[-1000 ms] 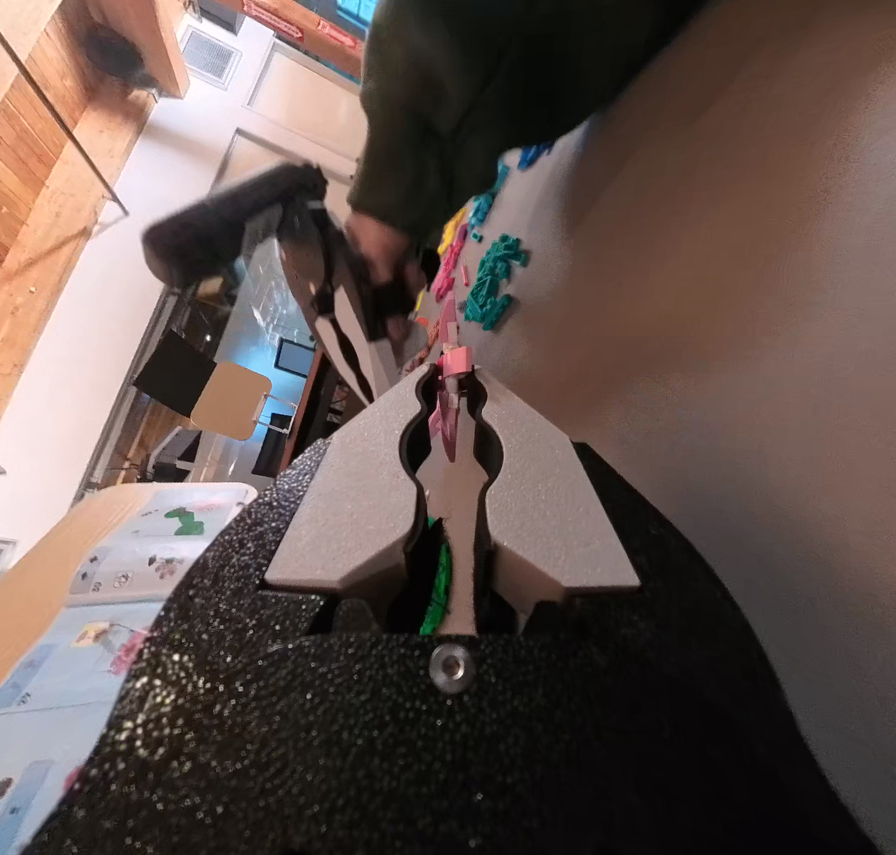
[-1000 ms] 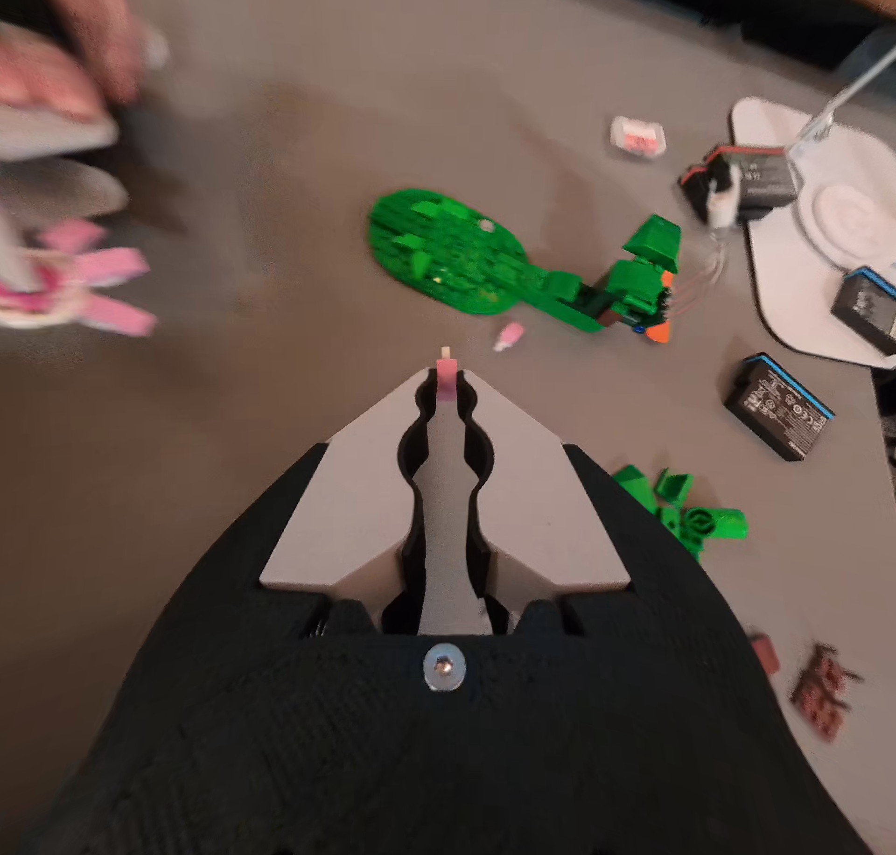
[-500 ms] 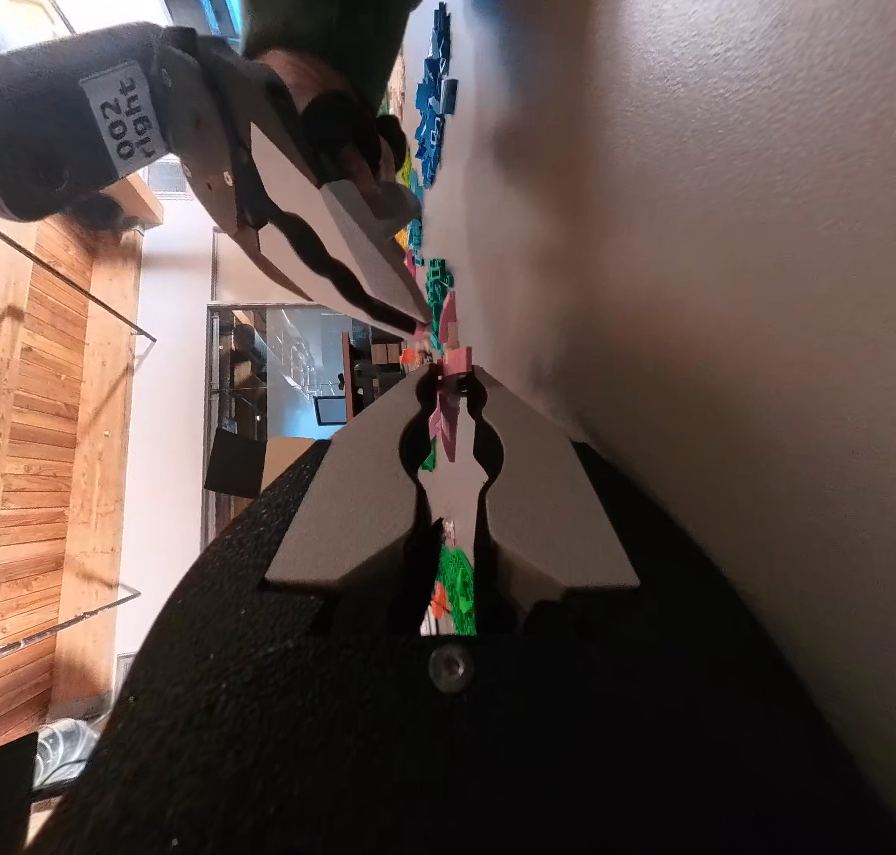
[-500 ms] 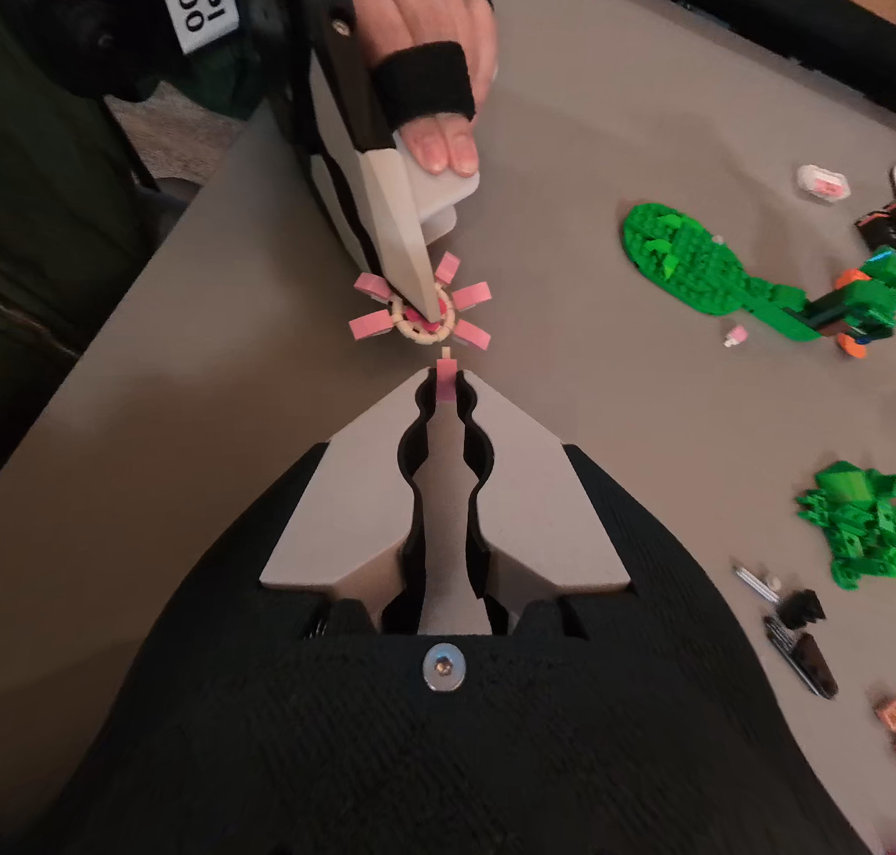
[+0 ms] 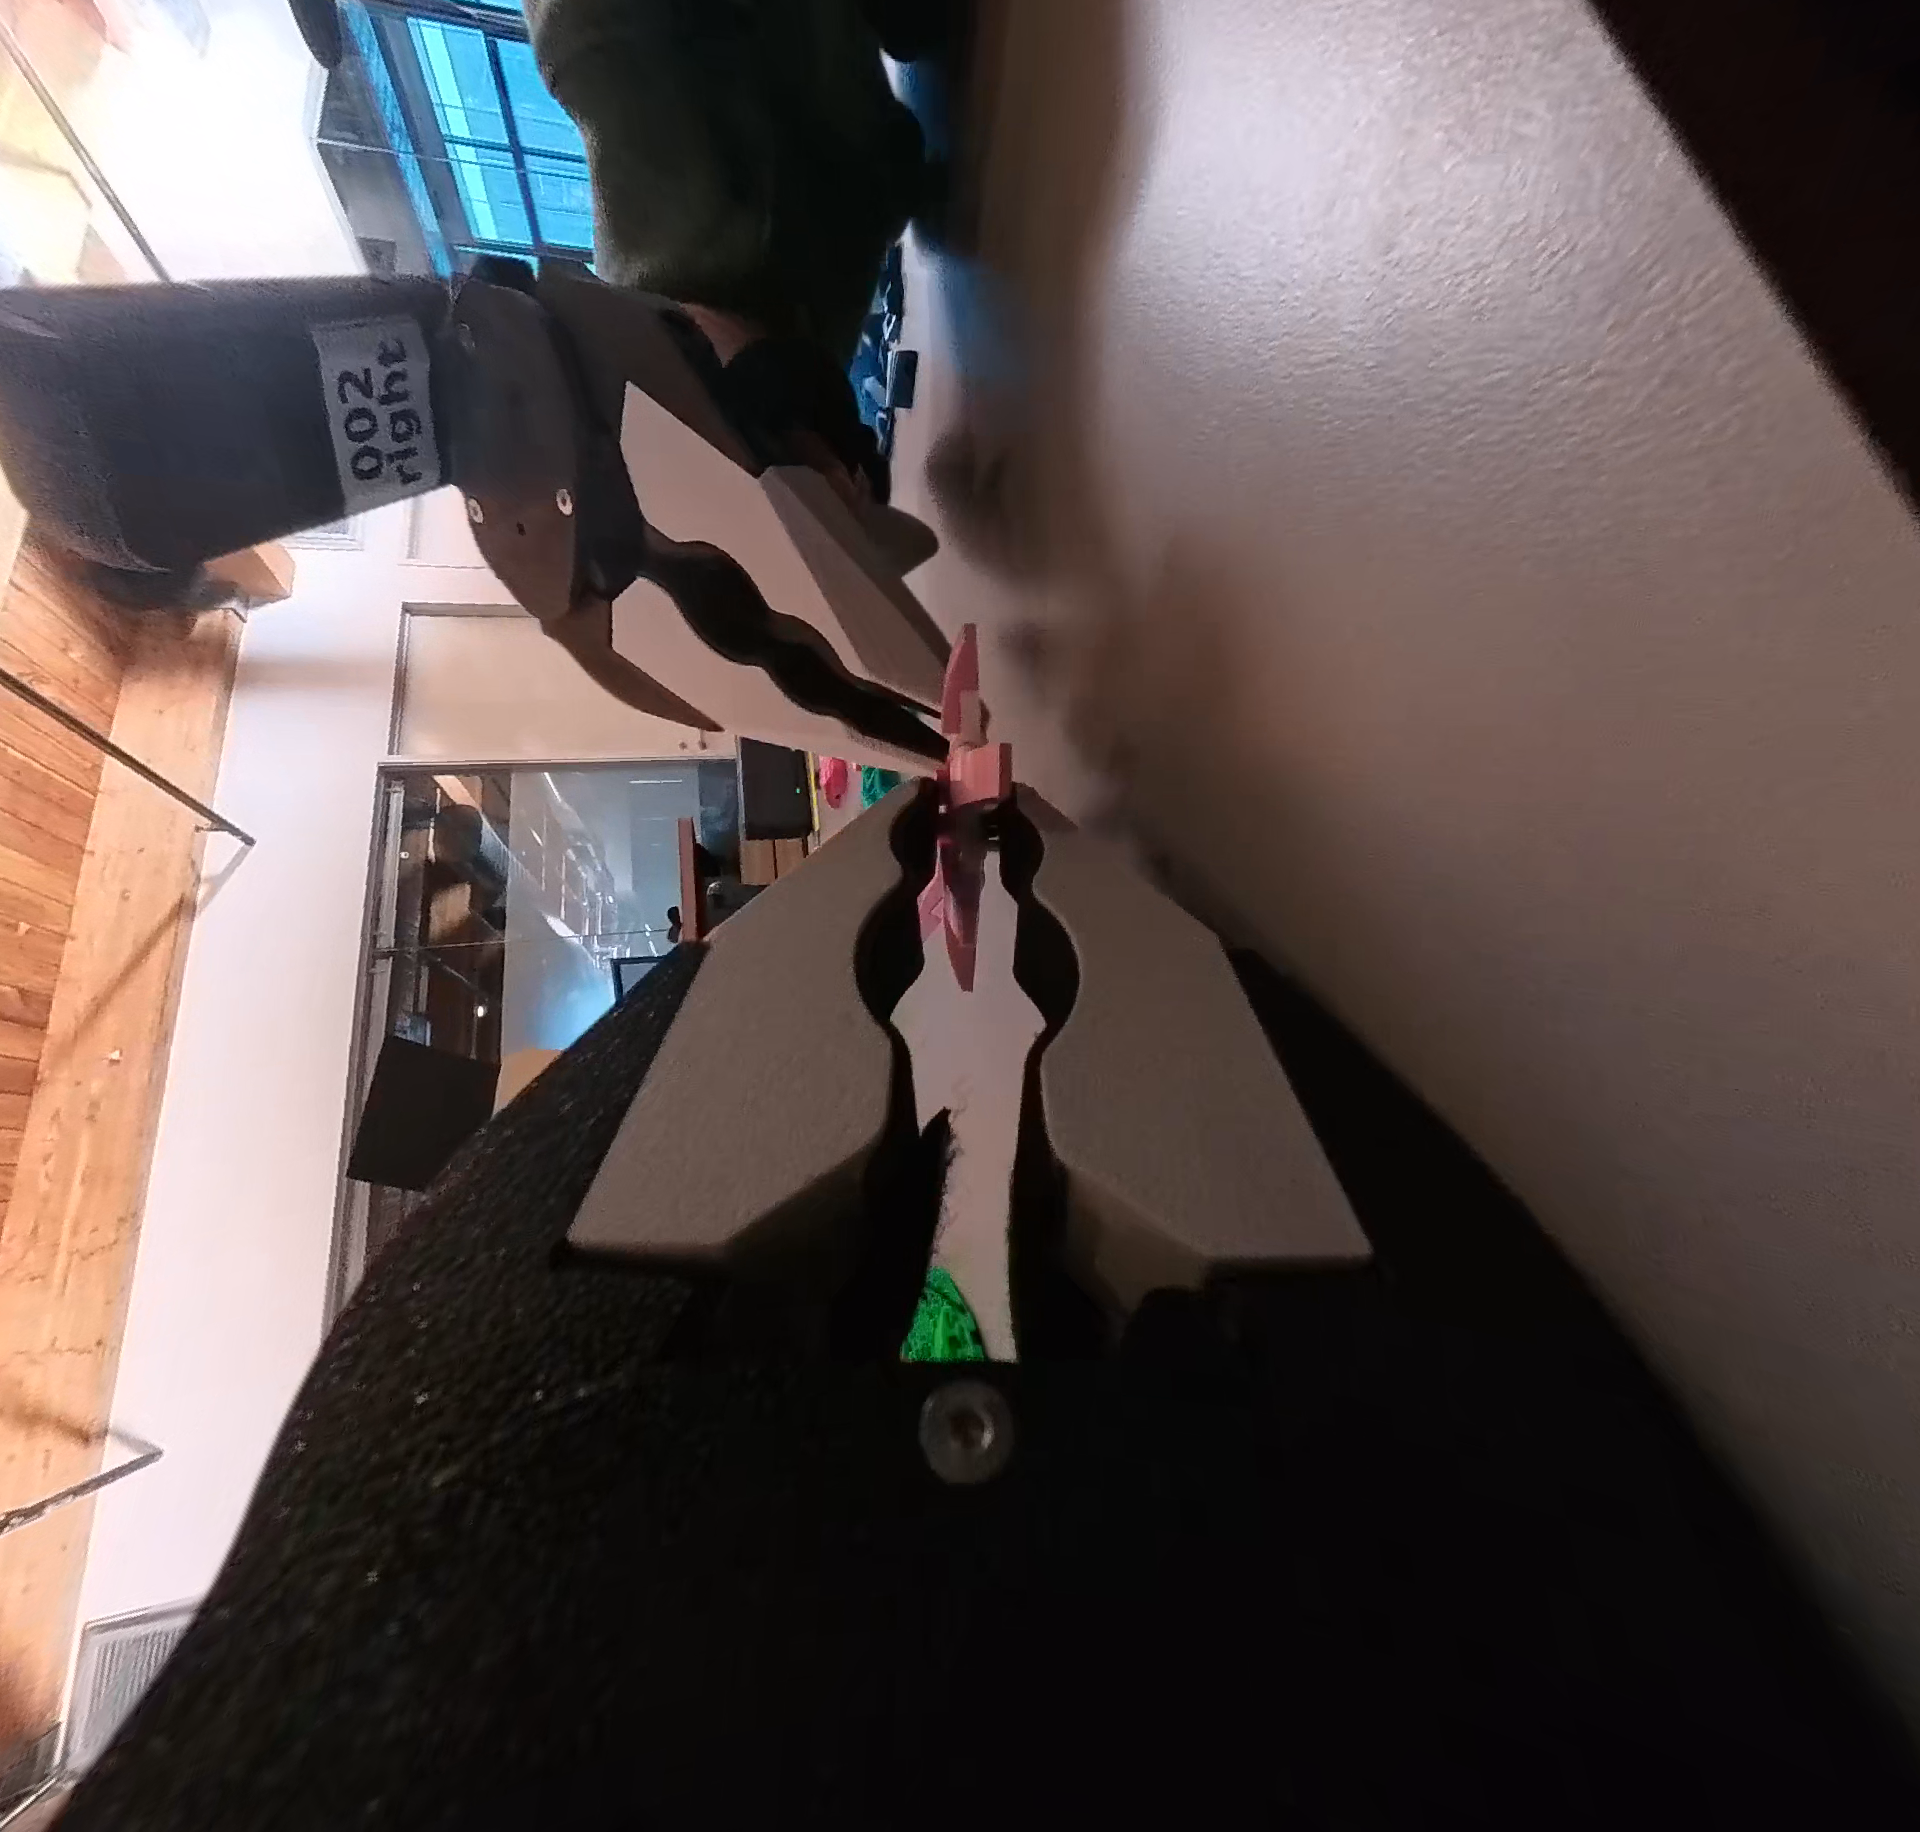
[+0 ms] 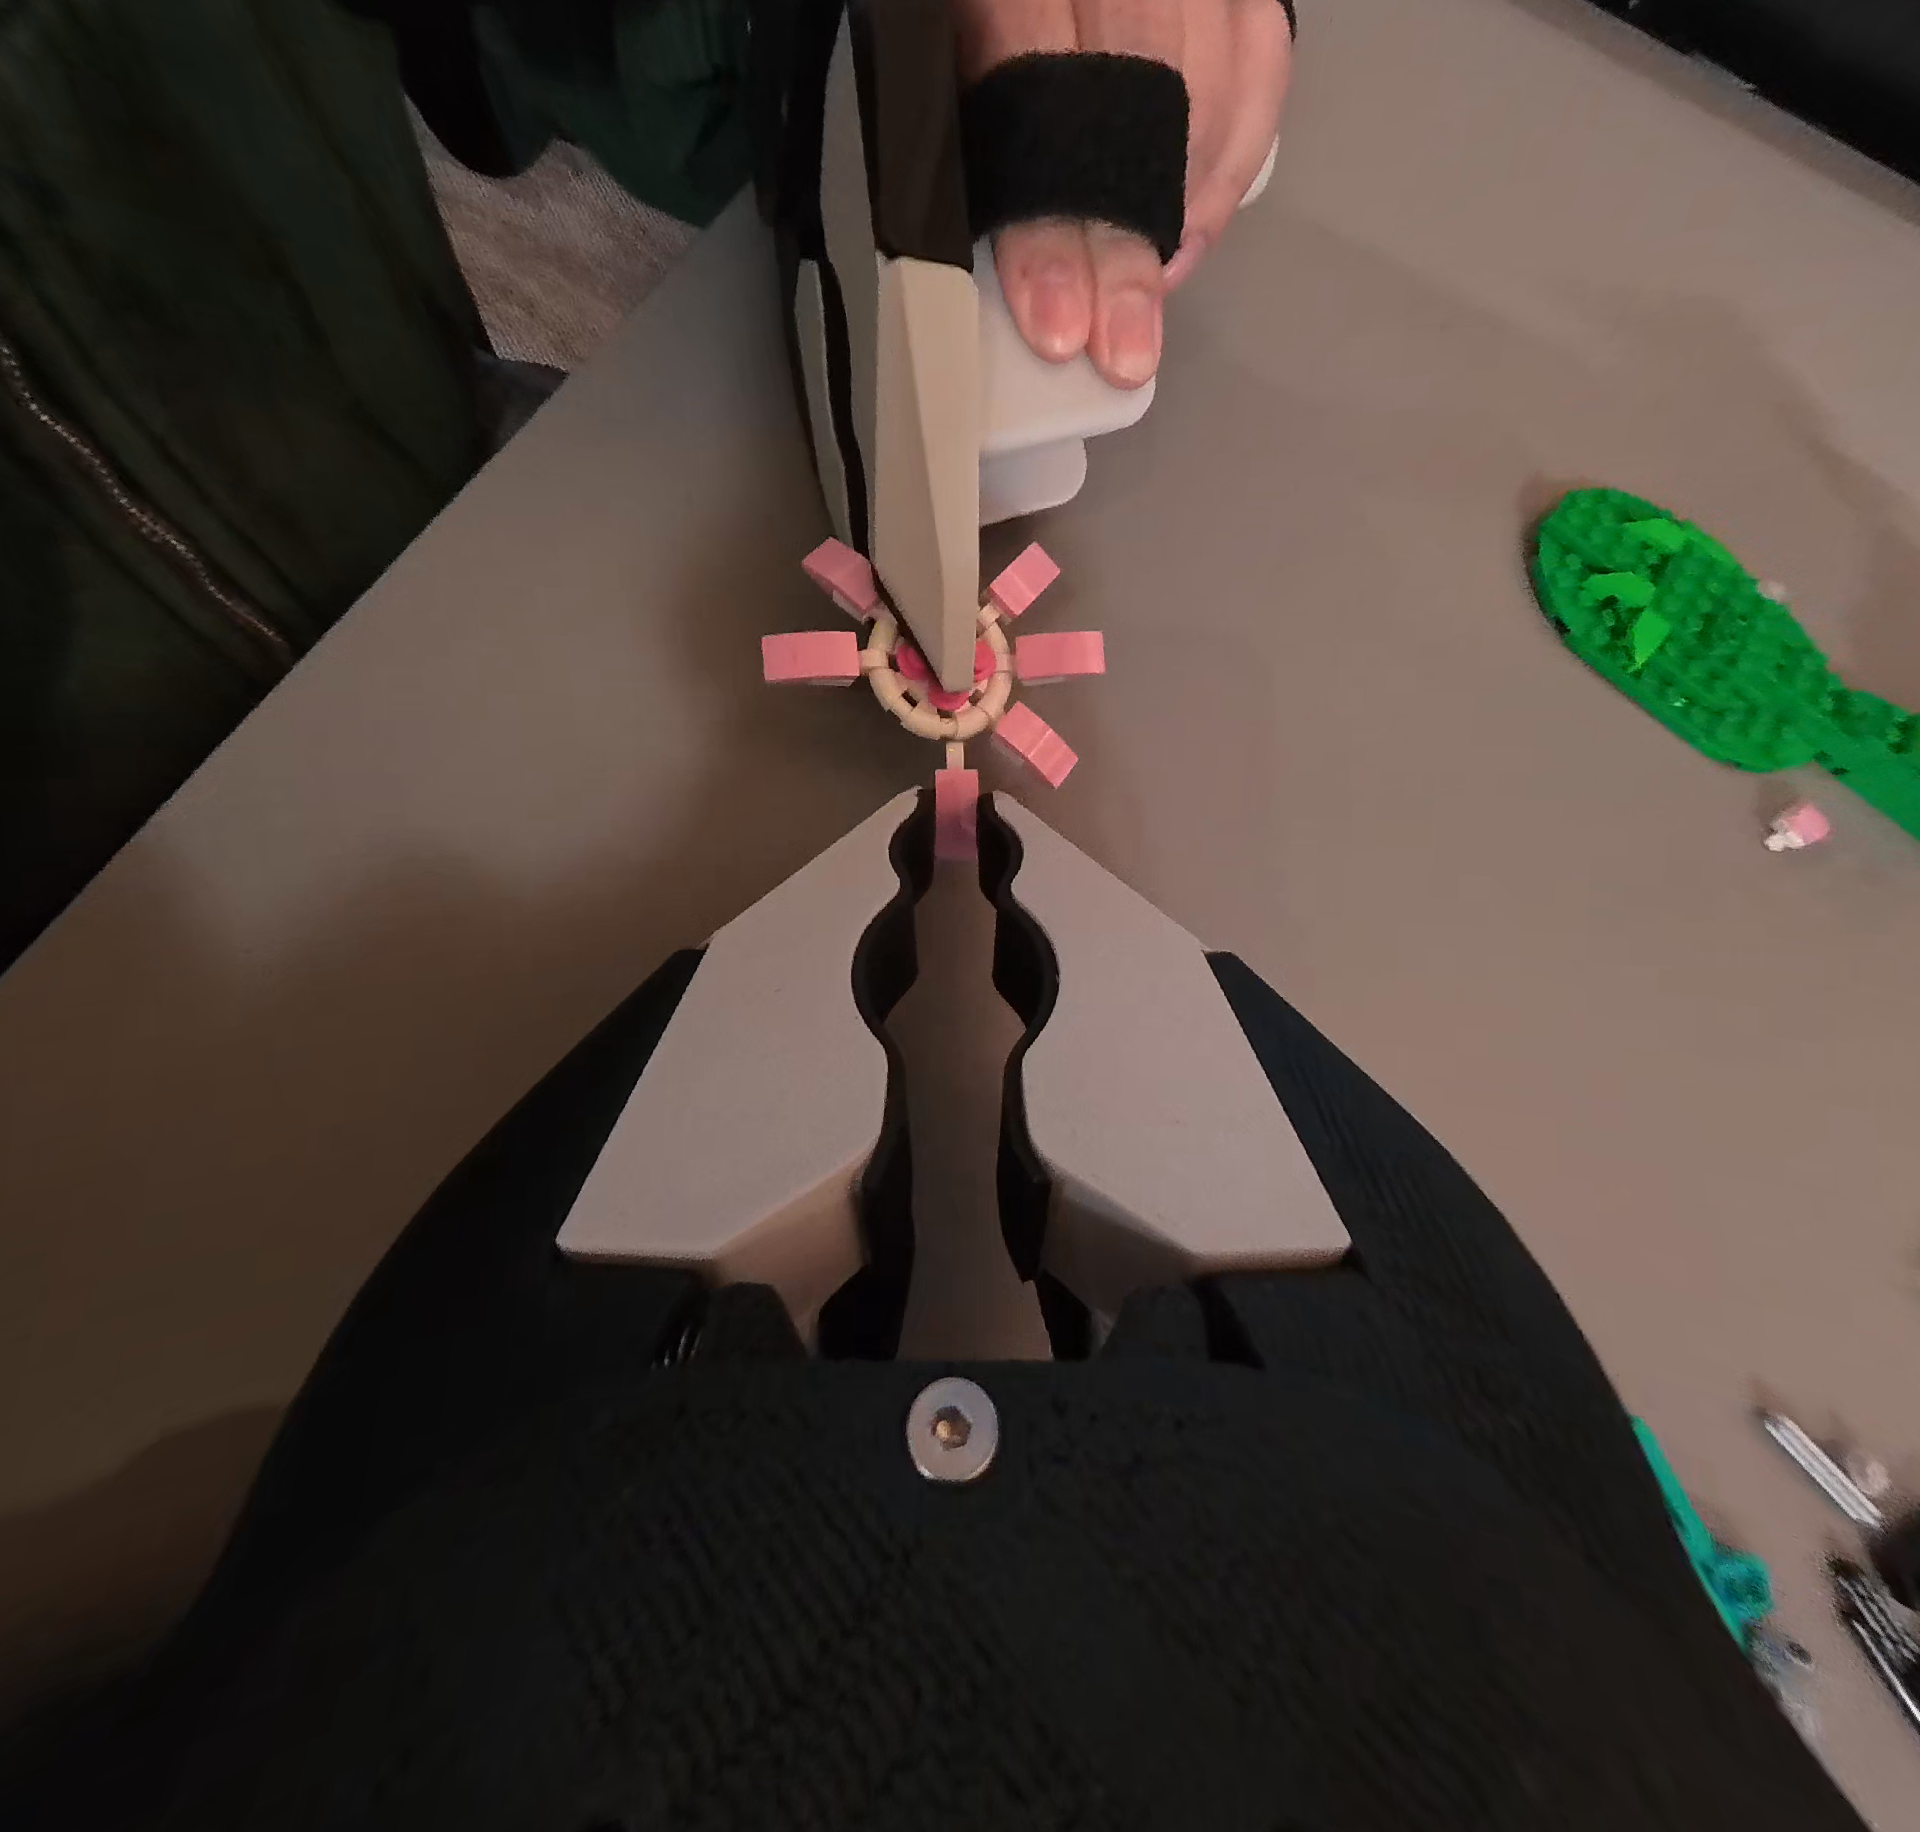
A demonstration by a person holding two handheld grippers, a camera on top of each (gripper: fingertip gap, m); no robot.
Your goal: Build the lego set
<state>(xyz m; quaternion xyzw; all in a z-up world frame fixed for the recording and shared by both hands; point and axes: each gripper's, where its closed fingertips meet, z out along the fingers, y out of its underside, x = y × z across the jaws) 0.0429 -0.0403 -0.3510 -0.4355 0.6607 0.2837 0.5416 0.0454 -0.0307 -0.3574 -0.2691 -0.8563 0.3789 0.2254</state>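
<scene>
The left gripper [image 6: 935, 660] comes down steeply from above, turned edge-on, a person's hand [image 6: 1122, 120] strapped to it; its fingers are pinched onto the hub of the pink flower wheel [image 6: 940, 686], held above the grey counter [image 6: 1455, 432]. The right gripper [image 6: 954, 811] points level at the wheel's lower rim, its fingers closed narrow on a single pink petal piece [image 6: 954, 814], just short of the tan ring. The right wrist view alone shows the green leaf plate [image 6: 1704, 639] and a loose pink bit [image 6: 1797, 826] beside it. The left wrist view shows the wheel edge-on, plus windows [image 5: 457, 120] and a wooden wall [image 5: 62, 847].
</scene>
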